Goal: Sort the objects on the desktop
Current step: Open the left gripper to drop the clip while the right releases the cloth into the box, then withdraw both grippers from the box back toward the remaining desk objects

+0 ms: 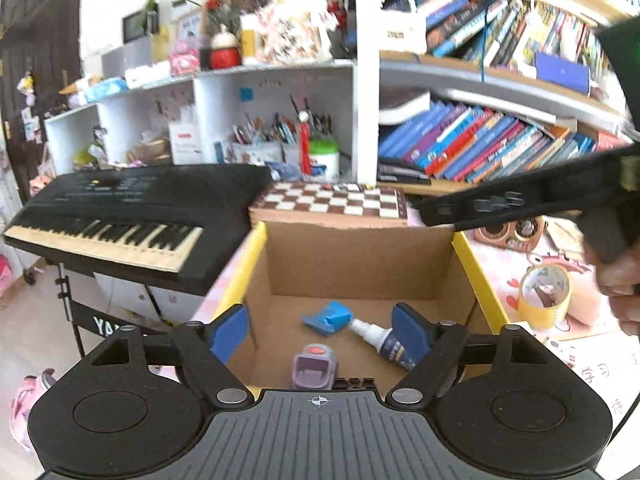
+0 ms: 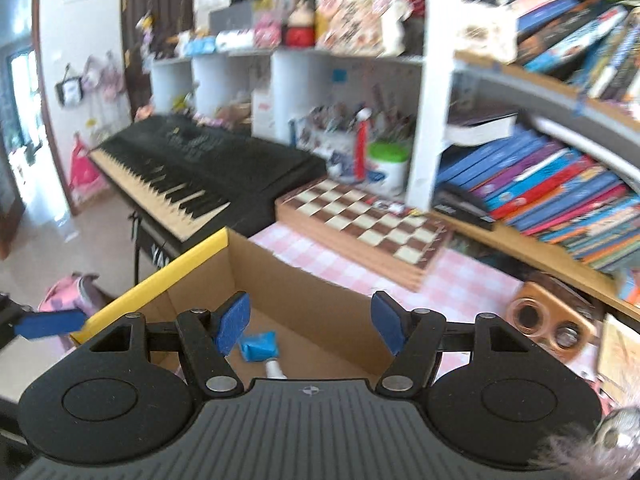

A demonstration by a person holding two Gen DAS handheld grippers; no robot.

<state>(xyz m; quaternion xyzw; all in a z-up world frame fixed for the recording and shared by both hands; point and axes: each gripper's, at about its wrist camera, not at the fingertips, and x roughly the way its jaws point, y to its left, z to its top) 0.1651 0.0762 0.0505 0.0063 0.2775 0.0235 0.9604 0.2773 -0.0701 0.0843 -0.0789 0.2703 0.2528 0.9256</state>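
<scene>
An open cardboard box with yellow flaps stands on the pink checked desk. Inside lie a crumpled blue packet, a white and dark blue bottle and a purple clip-like device. My left gripper is open and empty above the box's near edge. My right gripper is open and empty over the same box, where the blue packet and the bottle's white tip show. The right gripper's body crosses the left wrist view.
A chessboard lies behind the box. A yellow tape roll and a brown double-lens item sit on the desk at right. A black keyboard stands at left. Bookshelves rise behind.
</scene>
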